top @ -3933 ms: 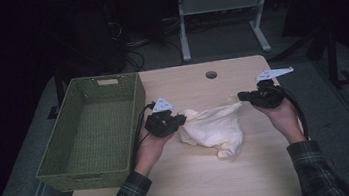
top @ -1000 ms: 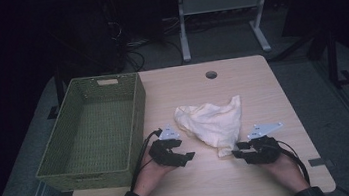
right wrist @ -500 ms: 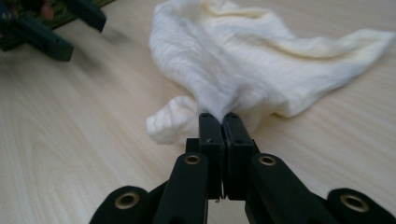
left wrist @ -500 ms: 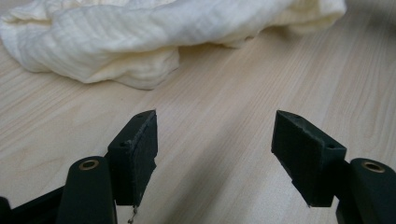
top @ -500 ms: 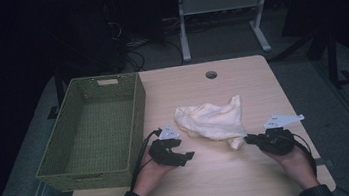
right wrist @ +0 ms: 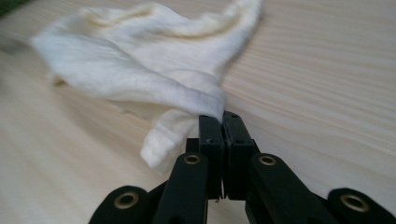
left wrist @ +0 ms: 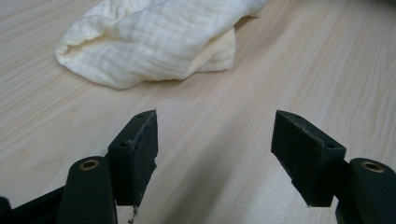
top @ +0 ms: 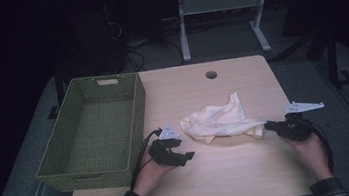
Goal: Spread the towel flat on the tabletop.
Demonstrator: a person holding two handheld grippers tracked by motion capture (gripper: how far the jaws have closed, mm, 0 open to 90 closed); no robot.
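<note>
A crumpled cream cloth (top: 220,121) lies on the wooden table, right of centre. My right gripper (top: 268,126) is at the cloth's right end, its jaws shut on a corner of the cloth (right wrist: 205,100), which stretches out toward it. My left gripper (top: 188,155) rests near the table's front, left of the cloth, pointing toward it. In the left gripper view its jaws stand open with bare table between them, and the cloth (left wrist: 154,42) lies a short way ahead, untouched.
A green woven basket (top: 136,113) stands empty at the table's left side, close beside my left hand. A round cable hole (top: 211,75) sits near the table's far edge. The table's right edge is close to my right hand.
My right gripper closed on the cloth's near corner and moved right, drawing that end of the cloth out toward the table's right side. The left gripper stayed put.
</note>
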